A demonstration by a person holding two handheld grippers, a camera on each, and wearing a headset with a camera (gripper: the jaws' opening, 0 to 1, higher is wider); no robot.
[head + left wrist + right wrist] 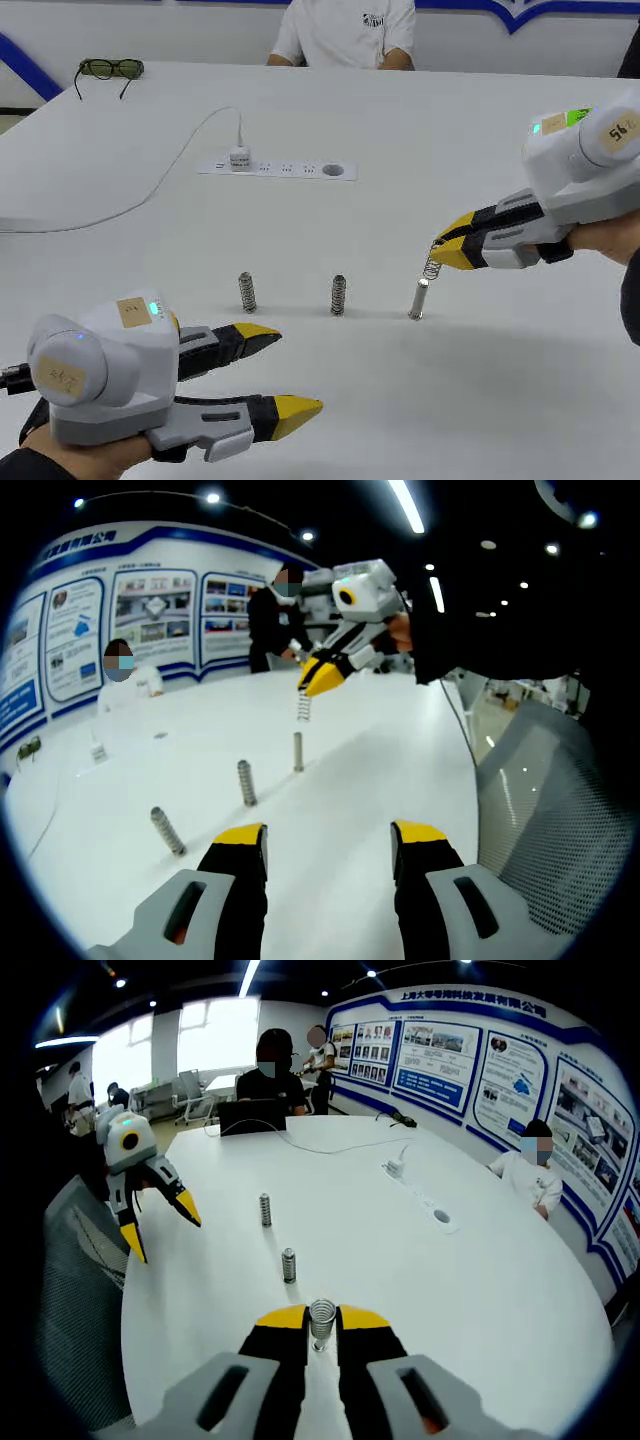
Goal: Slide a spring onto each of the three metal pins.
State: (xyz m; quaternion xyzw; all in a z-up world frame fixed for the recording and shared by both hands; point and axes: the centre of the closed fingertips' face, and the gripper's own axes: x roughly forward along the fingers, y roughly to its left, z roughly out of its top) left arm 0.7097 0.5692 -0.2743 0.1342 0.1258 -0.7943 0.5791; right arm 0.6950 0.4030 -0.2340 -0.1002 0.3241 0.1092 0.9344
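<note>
R tongs (322,1310) pinch spring (321,1322); head view: hangs over bare pin (418,298). L tongs (297,370) spread.

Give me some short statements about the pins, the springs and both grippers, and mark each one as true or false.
1. The right gripper is shut on a small coiled metal spring. True.
2. All three upright metal pins carry a spring. False: the bare silver pin has none; the middle pin and the leftmost pin each wear one.
3. The left gripper holds a spring. False: its jaws stand open and empty.
4. The held spring hangs just above the bare silver pin. True.
</note>
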